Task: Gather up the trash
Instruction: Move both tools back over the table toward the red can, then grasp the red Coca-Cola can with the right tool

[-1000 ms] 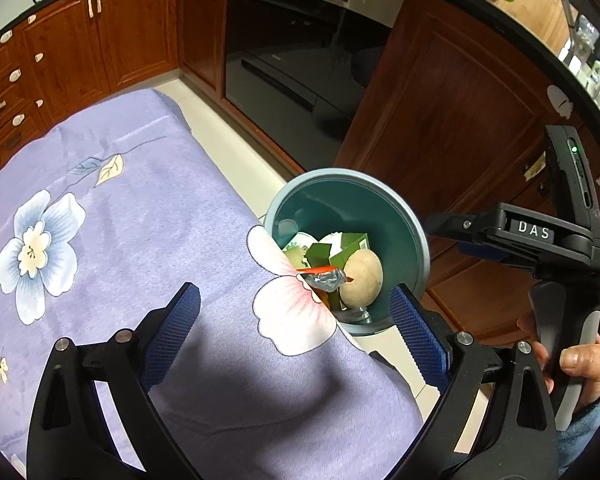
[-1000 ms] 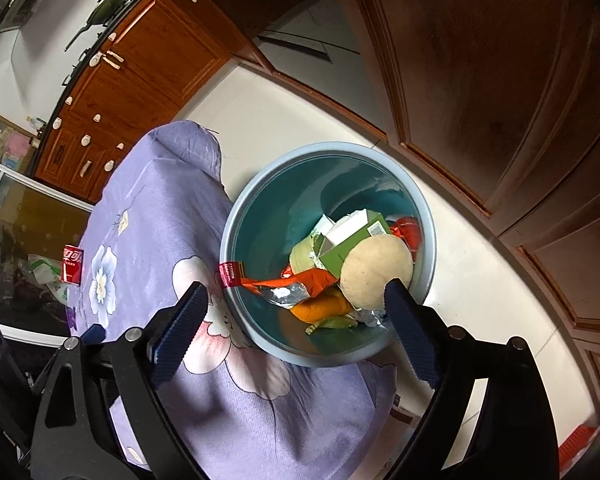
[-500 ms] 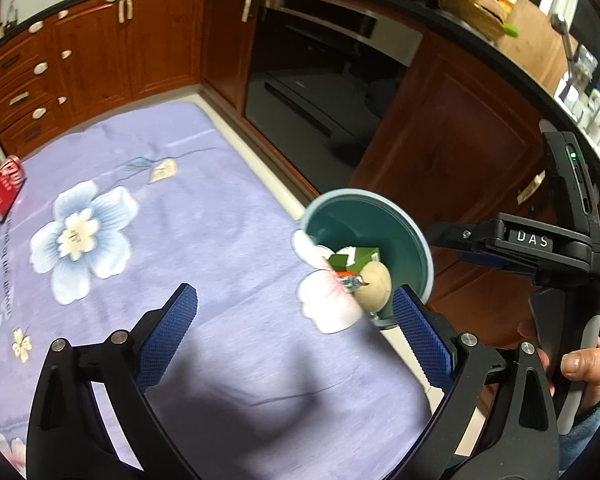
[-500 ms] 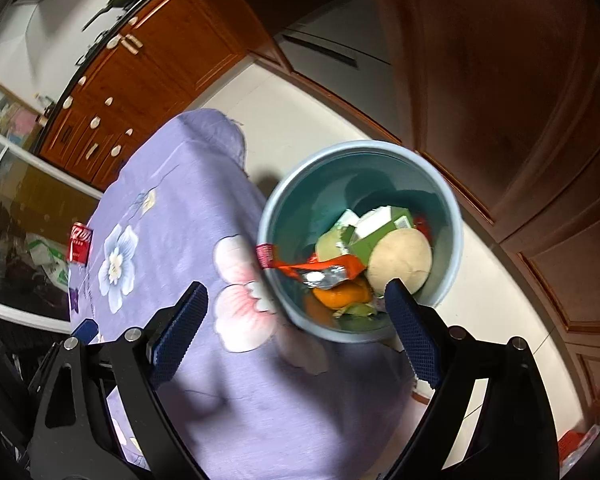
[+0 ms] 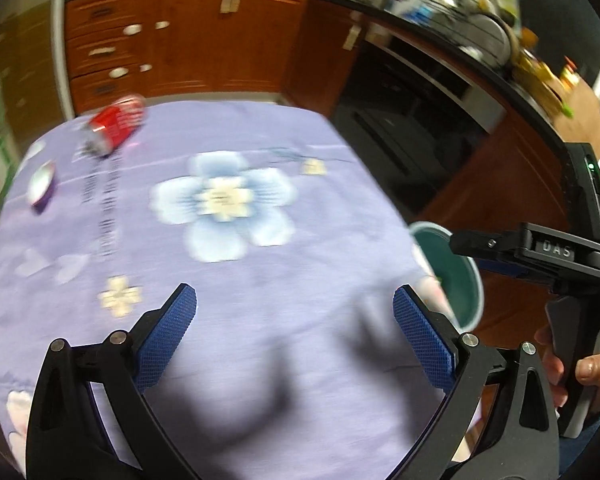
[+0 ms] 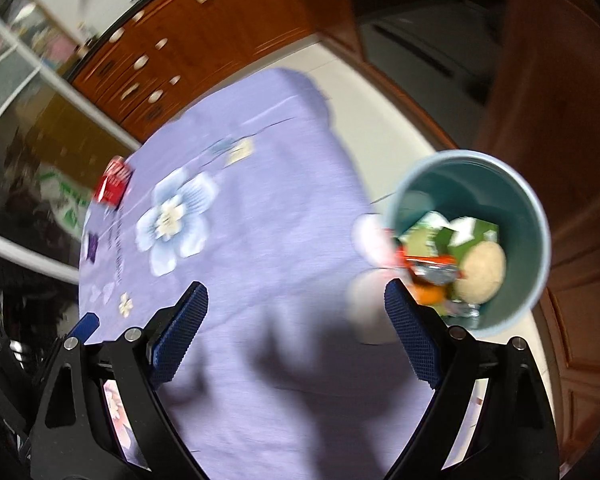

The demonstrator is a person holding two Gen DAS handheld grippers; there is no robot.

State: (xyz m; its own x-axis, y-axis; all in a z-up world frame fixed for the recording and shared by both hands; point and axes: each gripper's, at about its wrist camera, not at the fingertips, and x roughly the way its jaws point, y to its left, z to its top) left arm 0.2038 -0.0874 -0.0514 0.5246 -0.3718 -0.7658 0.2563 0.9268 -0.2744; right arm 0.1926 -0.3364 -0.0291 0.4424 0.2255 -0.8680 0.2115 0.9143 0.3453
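A crushed red can (image 5: 116, 124) lies on its side at the far left of the lilac flowered tablecloth (image 5: 260, 340), with a small purple-and-white cup (image 5: 42, 186) just in front of it. The right wrist view shows the red can (image 6: 114, 186) and the purple cup (image 6: 90, 246) too. Beside the table's right edge stands the teal bin (image 6: 536, 208), holding a green carton, an orange wrapper and a round beige lump. My left gripper (image 5: 294, 304) hangs open over bare cloth. My right gripper (image 6: 296, 296) is open too, with nothing between its fingers. Both views are blurred.
Brown kitchen cabinets (image 5: 180, 40) and a dark oven front (image 5: 412, 128) run behind the table. A worktop crowded with pots (image 5: 480, 20) curves along the right. White floor (image 6: 380, 92) lies between table and cabinets. A hand (image 5: 584, 372) holds the right gripper's handle.
Both grippers have swung away from the bin and back over the table. The bin slid to the right edge of both views, and the red can and cup came into sight at the far left.
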